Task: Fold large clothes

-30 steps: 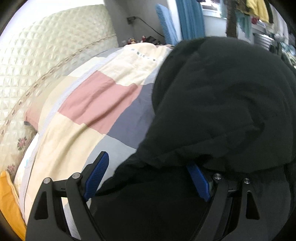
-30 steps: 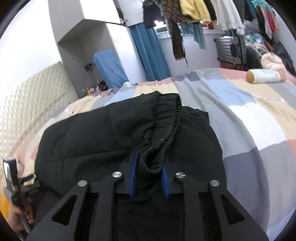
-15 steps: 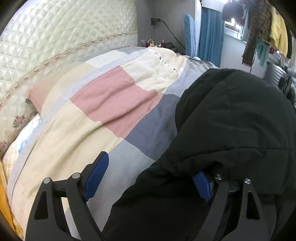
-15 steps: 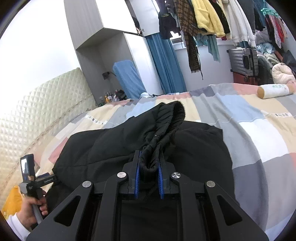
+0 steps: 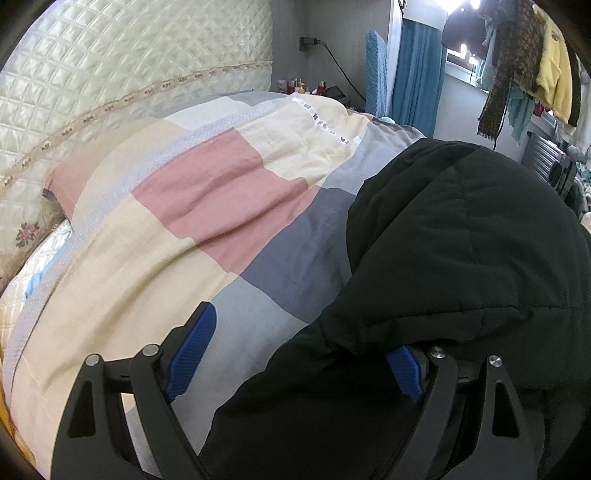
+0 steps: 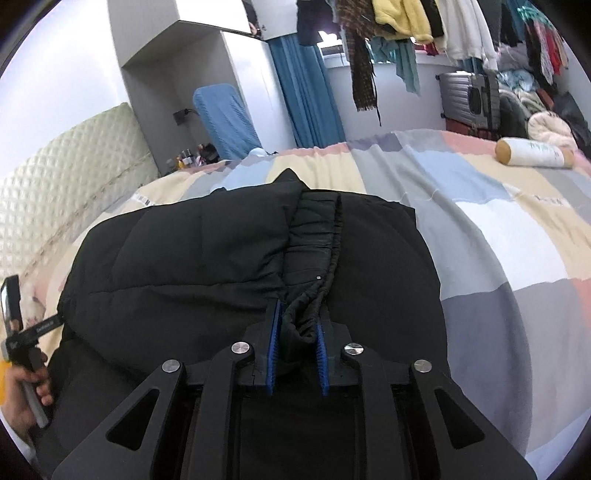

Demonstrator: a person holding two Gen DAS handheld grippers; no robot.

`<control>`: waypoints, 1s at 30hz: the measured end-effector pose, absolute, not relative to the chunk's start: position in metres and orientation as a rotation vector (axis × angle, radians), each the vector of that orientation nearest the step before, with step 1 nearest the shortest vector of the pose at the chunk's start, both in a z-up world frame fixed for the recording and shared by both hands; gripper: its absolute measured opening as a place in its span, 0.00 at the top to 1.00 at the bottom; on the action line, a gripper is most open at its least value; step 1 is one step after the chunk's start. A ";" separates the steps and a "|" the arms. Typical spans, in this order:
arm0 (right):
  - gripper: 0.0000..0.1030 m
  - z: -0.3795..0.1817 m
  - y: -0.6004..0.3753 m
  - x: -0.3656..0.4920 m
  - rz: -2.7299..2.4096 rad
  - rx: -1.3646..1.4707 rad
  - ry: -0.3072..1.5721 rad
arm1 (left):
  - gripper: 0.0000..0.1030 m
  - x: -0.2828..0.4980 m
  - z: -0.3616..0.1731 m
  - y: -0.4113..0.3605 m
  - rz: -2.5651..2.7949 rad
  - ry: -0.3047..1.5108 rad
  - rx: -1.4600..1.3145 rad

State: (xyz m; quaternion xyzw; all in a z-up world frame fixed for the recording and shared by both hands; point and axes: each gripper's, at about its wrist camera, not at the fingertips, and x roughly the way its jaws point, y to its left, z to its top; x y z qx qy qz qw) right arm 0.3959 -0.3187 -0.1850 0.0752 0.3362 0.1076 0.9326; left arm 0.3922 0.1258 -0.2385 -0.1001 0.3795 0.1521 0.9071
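Note:
A large black padded jacket (image 6: 207, 266) lies bunched on the patchwork bedcover (image 6: 517, 236). In the right wrist view my right gripper (image 6: 297, 332) has the jacket's gathered elastic hem (image 6: 314, 254) between its blue pads. Its jaws are opening, and the fabric still fills the gap and touches both pads. In the left wrist view my left gripper (image 5: 299, 360) stands wide open at the jacket's (image 5: 461, 251) left edge. A fold of black fabric lies between its fingers and drapes over the right fingertip (image 5: 404, 373). The left fingertip (image 5: 192, 347) hangs bare over the bedcover (image 5: 221, 199).
A quilted cream headboard (image 5: 110, 66) and a pillow (image 5: 62, 181) bound the bed on the left. A cylindrical bolster (image 6: 532, 153) lies at the far right of the cover. Hanging clothes (image 6: 406, 22), a suitcase (image 6: 469, 96) and blue curtains (image 6: 306, 88) stand beyond. A person's hand (image 6: 26, 384) shows at the lower left.
The left view has rolled and slid left, so more bedcover shows and less jacket. The right gripper rose with the hem, then came back down, and its pads now stand slightly wider.

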 end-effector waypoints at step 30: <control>0.20 -0.219 -0.365 0.398 -0.034 0.082 0.741 | 0.16 0.391 -0.238 0.123 0.299 0.777 -0.188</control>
